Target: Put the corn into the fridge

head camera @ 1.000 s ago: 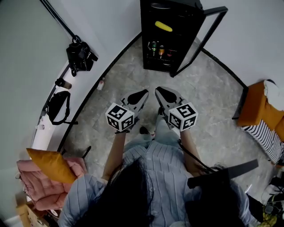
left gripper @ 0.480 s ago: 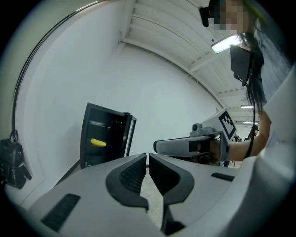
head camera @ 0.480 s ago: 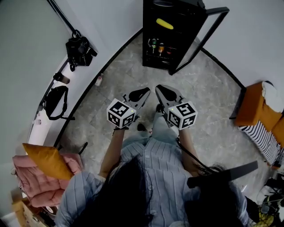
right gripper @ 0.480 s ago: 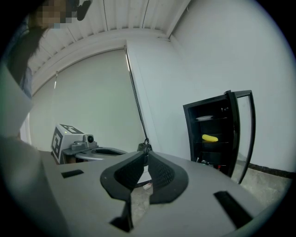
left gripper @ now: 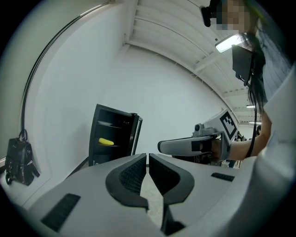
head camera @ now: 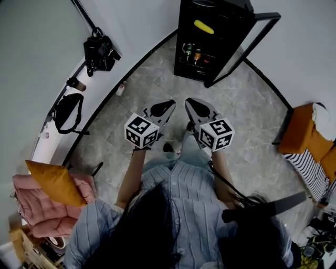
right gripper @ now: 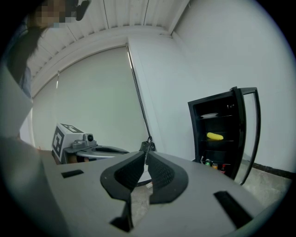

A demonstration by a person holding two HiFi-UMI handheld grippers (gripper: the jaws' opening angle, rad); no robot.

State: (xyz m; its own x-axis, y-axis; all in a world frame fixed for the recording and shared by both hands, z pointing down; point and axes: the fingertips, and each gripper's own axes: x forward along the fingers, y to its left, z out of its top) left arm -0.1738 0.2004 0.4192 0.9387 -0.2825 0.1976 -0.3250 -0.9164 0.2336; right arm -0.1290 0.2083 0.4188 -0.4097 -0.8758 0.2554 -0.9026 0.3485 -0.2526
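Grey stone floor [head camera: 252,121] runs up to the black fridge [head camera: 231,16], its door open. The corn [head camera: 203,27] lies on a shelf inside, just as a second ago, so probably only closing up remains. Left tool [left gripper: 148,156] and right tool [right gripper: 144,153] hang well short of it, jaws together, holding nothing.

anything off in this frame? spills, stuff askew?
Only the fridge door: it stands wide open, with the corn already lying on a shelf inside. The left gripper and right gripper are shut and empty. No spill or damage visible.
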